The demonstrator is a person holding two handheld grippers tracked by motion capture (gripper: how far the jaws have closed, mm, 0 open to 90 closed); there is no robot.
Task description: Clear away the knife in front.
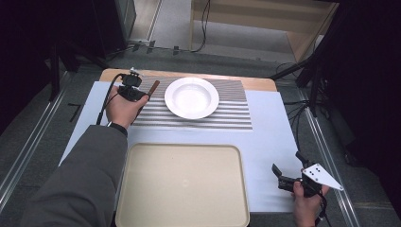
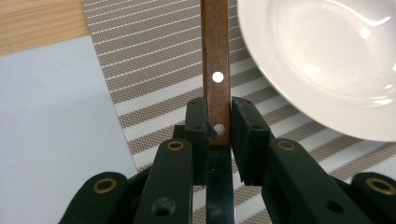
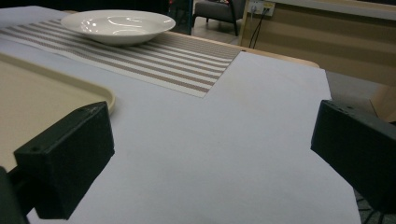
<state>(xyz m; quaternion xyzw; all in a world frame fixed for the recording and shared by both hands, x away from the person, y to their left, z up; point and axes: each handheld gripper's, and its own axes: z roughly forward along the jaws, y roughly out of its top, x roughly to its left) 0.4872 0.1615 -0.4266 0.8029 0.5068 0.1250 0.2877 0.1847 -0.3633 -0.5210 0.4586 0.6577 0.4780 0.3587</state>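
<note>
Closest to the lens: grey sleeve (image 1: 80, 184) and bare beige tray (image 1: 182, 184), with nothing on it.

Farther up, left claw (image 1: 145, 94) over the striped placemat (image 1: 231, 113), just left of the white plate (image 1: 191, 98). Pressed together on the knife (image 1: 153, 87). Seen along the left claw's own jaws: pads clamped on both flat sides of the brown wooden handle (image 2: 215, 56), near its blade end, at the lower rivet. Handle pointing away, alongside the plate's rim (image 2: 261, 70) but apart from it; bright blade running back under the claw toward the hand. Probably gripped at that spot for balance and to keep the handle from twisting. Held parallel to the plate's edge, as cutlery belongs beside a setting. Cannot tell whether the knife rests on the placemat or hangs just above it.

Right claw (image 1: 286, 163) spread wide, empty, low over the pale sheet (image 1: 269, 142) at the counter's (image 1: 255, 84) near right corner, right of the tray. Well apart from the plate, likely parked there to leave room for the left side's work. From its own view, both jaws wide apart, with bare sheet (image 3: 233, 140) between them.
</note>
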